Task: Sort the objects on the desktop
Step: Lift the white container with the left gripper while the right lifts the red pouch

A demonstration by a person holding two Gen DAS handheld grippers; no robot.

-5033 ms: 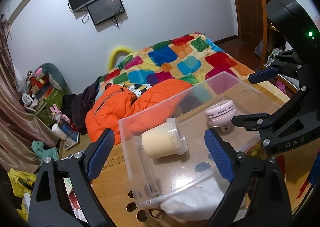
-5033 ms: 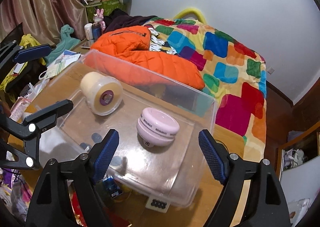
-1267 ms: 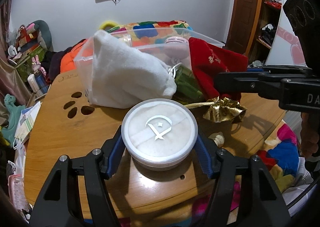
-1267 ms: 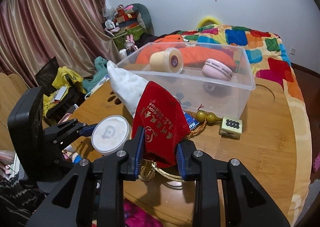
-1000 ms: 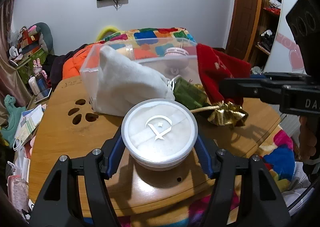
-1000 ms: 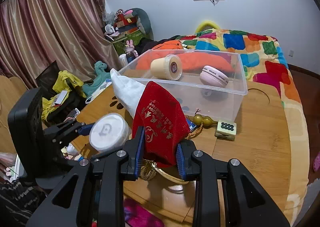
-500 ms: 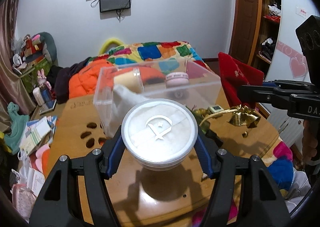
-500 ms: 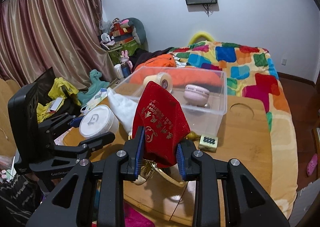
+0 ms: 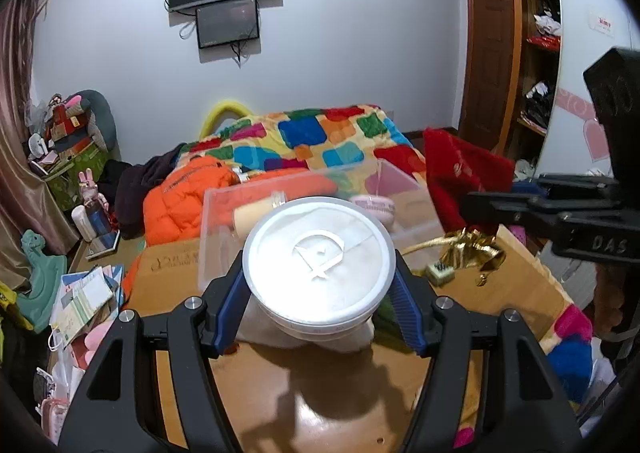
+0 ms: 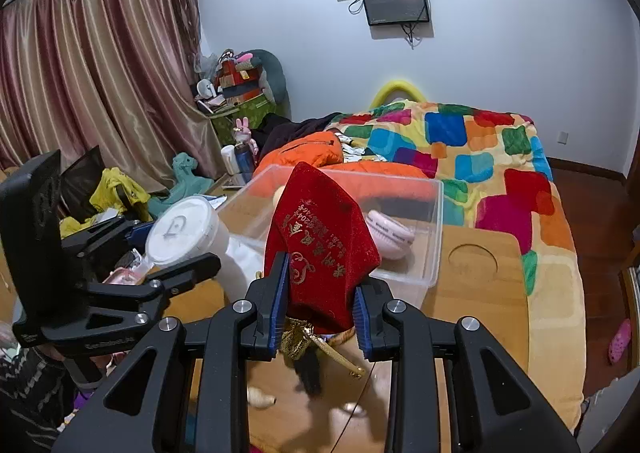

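Observation:
My left gripper point(image 9: 318, 295) is shut on a round white jar point(image 9: 319, 262) and holds it in the air above the wooden table point(image 9: 340, 405). The jar also shows in the right wrist view point(image 10: 182, 231). My right gripper point(image 10: 320, 299) is shut on a red velvet pouch point(image 10: 320, 241) with gold trim, lifted above the table; it also shows in the left wrist view point(image 9: 456, 177). Beyond both stands a clear plastic bin point(image 10: 424, 213) holding a pink round case point(image 10: 390, 233) and a cream tape roll point(image 9: 256, 215).
A white cloth bag point(image 9: 304, 333) lies under the jar. A small dice-like block point(image 9: 440, 273) sits by the bin. A round recess point(image 10: 472, 263) marks the table's right side. A bed with a colourful blanket point(image 10: 460, 149) lies behind; clutter fills the floor at left.
Both grippers have risen and pulled back with the jar and the pouch. The bin and table now look lower and farther away.

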